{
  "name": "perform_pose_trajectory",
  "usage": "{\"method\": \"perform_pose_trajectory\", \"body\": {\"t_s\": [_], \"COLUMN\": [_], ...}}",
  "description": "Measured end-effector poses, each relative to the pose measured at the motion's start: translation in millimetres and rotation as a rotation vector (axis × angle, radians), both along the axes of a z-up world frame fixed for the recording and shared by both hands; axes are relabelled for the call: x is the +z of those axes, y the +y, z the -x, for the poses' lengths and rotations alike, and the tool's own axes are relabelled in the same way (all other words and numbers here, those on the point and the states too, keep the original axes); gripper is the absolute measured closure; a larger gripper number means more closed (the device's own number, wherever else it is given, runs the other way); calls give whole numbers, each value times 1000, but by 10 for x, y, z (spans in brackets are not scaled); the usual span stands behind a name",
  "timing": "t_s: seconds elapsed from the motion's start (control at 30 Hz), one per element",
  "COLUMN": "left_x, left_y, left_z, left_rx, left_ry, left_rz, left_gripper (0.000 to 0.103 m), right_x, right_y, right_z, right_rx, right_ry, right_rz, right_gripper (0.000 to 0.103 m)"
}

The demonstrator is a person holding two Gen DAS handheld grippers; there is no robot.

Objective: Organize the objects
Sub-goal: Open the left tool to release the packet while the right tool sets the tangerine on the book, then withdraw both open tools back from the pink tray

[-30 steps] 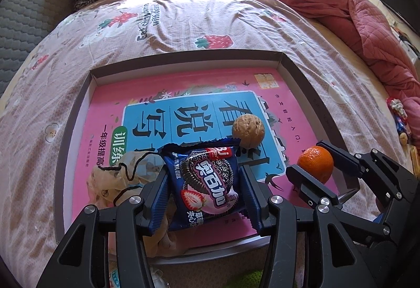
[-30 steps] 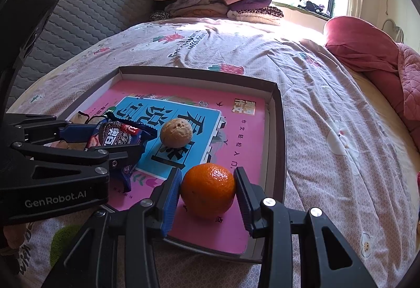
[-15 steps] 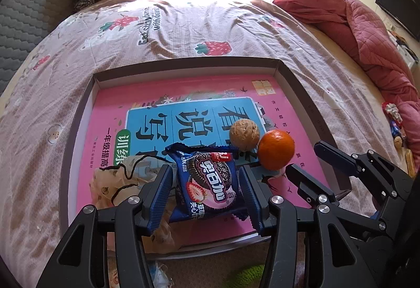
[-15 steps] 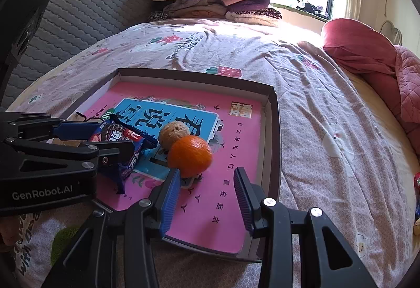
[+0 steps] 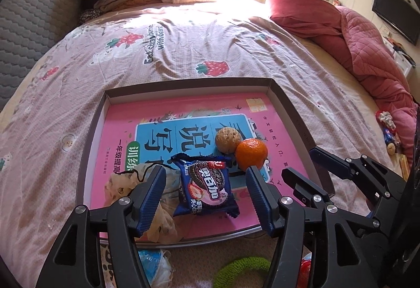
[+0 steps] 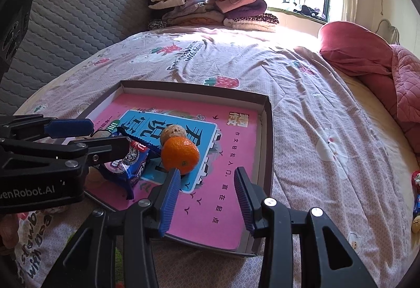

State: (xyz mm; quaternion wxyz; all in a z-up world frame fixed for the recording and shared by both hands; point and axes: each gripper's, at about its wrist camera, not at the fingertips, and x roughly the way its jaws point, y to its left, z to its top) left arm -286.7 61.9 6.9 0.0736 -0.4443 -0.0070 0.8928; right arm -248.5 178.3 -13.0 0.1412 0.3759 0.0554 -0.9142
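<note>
The cloth pouch (image 5: 123,183) sits half hidden behind the left hand-held gripper (image 5: 204,189).

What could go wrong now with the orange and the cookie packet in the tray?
1. The orange lies loose against the walnut, outside the open right tool; being round, it may roll further.
2. The left tool has just been opening around the cookie packet. Its left finger overlaps the cloth pouch in view and might snag its string when withdrawing.

Black hand-held gripper (image 5: 204,194), blue ribbed pads (image 5: 151,198), silver screws
</note>
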Motion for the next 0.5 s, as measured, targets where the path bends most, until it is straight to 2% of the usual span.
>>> {"method": "perform_pose_trajectory", "body": {"t_s": [0.07,0.5], "left_x": [51,264], "left_y": [2,-49], "left_z": [-46,-275], "left_rx": [6,38], "left_ry": [15,56], "left_rz": [11,16], "left_gripper": [34,29], "right_x": [42,281], "right_y": [3,15], "right_z": [-25,-190], "right_rx": [4,21], "right_ry": [5,45], "right_rz": [8,54], "right_gripper": [59,55]}}
